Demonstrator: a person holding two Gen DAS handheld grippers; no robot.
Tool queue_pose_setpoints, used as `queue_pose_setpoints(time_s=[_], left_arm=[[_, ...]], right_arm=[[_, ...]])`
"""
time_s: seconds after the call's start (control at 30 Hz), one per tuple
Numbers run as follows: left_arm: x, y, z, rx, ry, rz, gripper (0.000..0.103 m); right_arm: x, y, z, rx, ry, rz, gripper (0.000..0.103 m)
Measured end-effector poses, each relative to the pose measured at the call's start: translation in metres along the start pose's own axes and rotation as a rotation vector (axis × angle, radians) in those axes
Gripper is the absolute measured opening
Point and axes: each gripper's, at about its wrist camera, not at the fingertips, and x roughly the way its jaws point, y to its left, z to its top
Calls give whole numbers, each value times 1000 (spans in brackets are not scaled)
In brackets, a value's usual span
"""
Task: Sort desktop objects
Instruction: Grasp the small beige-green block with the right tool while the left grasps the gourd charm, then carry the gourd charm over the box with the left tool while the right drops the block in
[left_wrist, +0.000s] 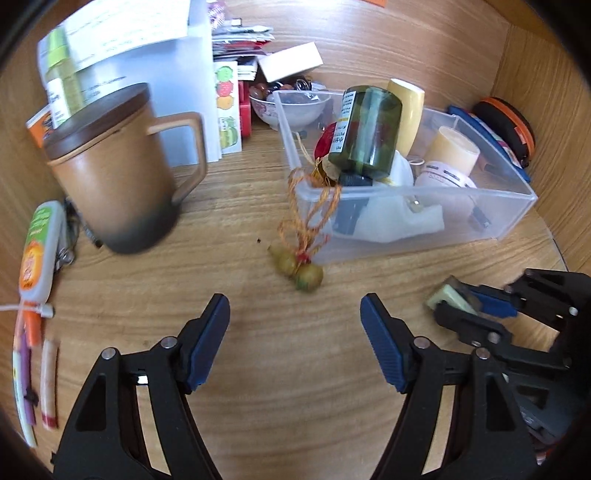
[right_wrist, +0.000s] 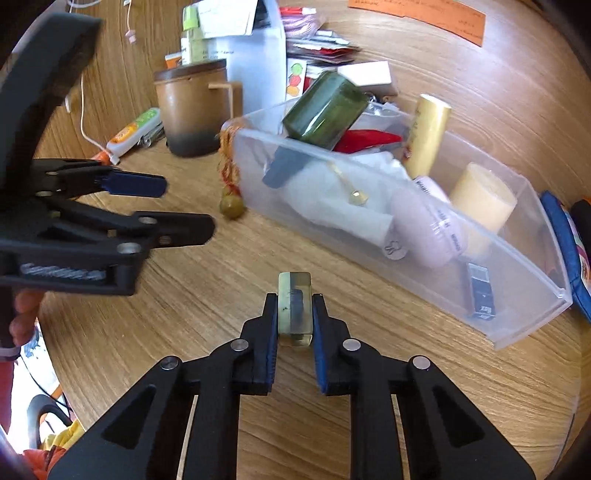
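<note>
My right gripper (right_wrist: 294, 297) is shut on a small translucent yellowish block (right_wrist: 294, 286) with a dark piece inside, low over the wooden desk (right_wrist: 221, 295). The left wrist view shows the same block (left_wrist: 445, 297) at the right, in the right gripper (left_wrist: 451, 301). My left gripper (left_wrist: 294, 301) is open with nothing between its fingers, just short of a small green gourd charm (left_wrist: 301, 271) on an orange cord. The cord hangs over the rim of a clear plastic box (left_wrist: 424, 192). The box (right_wrist: 406, 258) holds a green jar (right_wrist: 325, 110), a yellow tube, a cream cylinder, a pink case and white cloth.
A brown lidded mug (left_wrist: 114, 166) stands at the left, with a white-and-orange tube (left_wrist: 37, 251) and pens beside it. Papers, small packets and a bowl of beads (left_wrist: 291, 105) crowd the back. A wooden wall and a blue pouch (left_wrist: 491, 144) close off the right.
</note>
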Motion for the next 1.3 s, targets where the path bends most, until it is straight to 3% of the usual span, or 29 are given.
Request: queue_pose_setpoints(time_s=[0.2,0.47,0.67,1.03,1.3], left_arm=[[14,-5,10,16,24,-9,48],[25,-5,13,7,41,8,41],[22,-4,10,4,26,48,18],[14,-1,-1,6,7,36,18],[-20,-14,-13,20,-53,33,18]], right_arm=[[-12,-14,5,14,-24,8,15],[-14,-22,9,16,-38,29,15],[-14,-22,7,17,-39,40,15],[-24,-23,8,20,-63,18,15],[-46,-25,12,15,-104,-4,15]])
